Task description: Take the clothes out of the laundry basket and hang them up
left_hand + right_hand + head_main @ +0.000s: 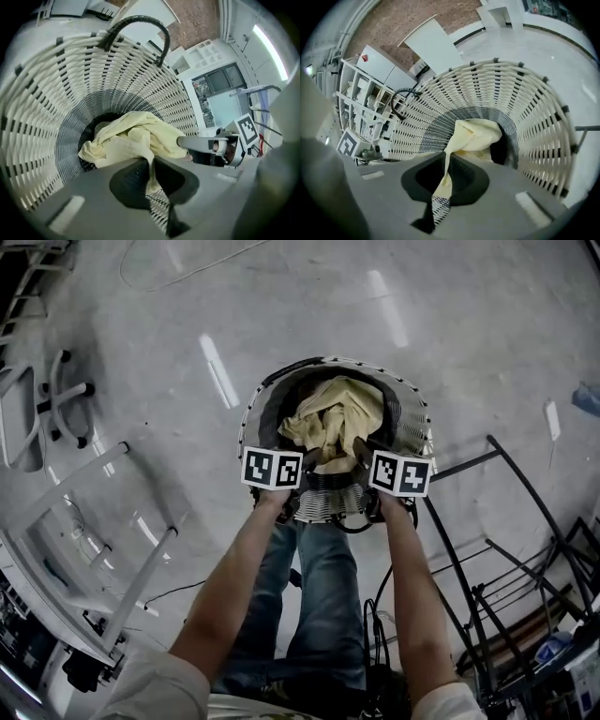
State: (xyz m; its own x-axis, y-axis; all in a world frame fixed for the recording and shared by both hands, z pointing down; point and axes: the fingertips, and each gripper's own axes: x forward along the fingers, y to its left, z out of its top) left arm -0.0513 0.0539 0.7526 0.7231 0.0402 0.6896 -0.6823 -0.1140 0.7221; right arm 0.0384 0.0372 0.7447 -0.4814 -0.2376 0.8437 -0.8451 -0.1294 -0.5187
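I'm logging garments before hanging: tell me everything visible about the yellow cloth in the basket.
The yellow cloth is pale, plain and soft-looking, crumpled in loose folds, so its type cannot be told. It lies at the bottom of the white woven laundry basket, over the darker base. The left gripper and the right gripper each pinch a fold of it between closed jaws, with that fold drawn up toward them. No print shows.

1. Head view looks steeply down from above onto the laundry basket (409, 416) on the floor (459, 315).
2. Left gripper view peers close into the basket's mouth.
3. Right gripper view does likewise; all three share the yellow garment (333, 418).
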